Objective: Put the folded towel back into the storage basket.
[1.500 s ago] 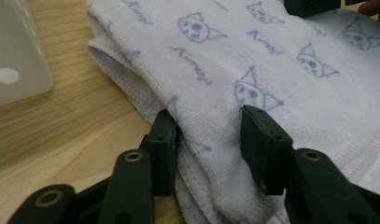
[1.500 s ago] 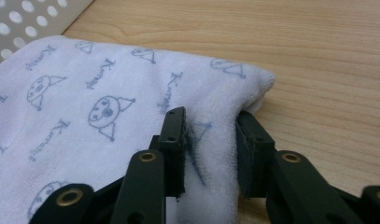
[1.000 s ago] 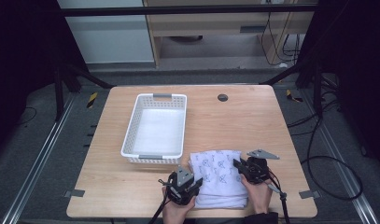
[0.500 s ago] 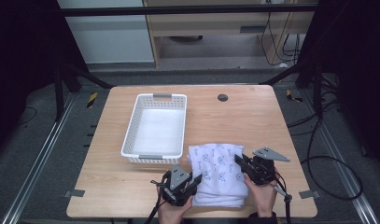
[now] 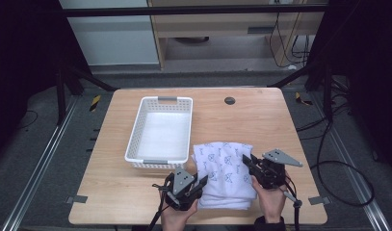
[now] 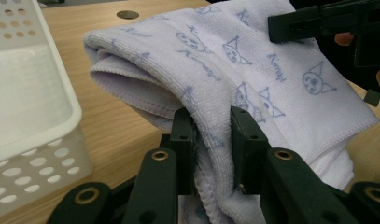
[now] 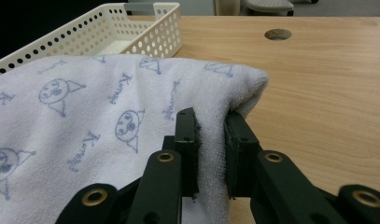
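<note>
High view: the folded towel (image 5: 226, 173) lies at the table's (image 5: 261, 120) near edge, its long axis running twelve to six, with the empty basket (image 5: 161, 132) at its ten o'clock. Left gripper view: the left gripper (image 6: 212, 140) is clenched on a towel fold. Right gripper view: the right gripper (image 7: 211, 140) pinches the opposite edge, the basket lying at eleven o'clock.
</note>
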### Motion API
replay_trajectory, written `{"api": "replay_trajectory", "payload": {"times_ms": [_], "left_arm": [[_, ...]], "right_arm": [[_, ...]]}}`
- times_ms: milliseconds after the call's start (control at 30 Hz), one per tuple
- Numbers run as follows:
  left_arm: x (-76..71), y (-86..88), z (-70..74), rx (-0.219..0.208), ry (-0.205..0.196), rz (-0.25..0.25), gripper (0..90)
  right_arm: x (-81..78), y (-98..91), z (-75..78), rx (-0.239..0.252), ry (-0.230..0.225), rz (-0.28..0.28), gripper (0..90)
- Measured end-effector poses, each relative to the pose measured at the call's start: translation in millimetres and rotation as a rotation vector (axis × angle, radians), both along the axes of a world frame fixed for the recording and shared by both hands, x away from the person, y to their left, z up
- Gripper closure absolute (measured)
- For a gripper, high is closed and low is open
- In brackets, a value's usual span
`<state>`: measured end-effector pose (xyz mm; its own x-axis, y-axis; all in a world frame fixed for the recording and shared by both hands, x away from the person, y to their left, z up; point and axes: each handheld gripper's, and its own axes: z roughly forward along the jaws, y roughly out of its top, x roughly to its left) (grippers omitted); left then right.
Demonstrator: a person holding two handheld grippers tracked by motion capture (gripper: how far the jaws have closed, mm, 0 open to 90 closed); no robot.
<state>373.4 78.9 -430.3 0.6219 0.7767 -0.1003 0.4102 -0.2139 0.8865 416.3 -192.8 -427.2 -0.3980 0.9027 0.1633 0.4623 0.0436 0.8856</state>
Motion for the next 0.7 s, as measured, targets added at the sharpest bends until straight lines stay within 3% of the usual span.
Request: {"api": "replay_trajectory", "payload": {"times_ms": [700], "left_arm": [[4.5,10.3,30.6,-0.019,-0.061,0.001,72.3]], "right_arm": [[0.9,9.1,33.8,-0.003,-0.074,0.004,77.9]]}}
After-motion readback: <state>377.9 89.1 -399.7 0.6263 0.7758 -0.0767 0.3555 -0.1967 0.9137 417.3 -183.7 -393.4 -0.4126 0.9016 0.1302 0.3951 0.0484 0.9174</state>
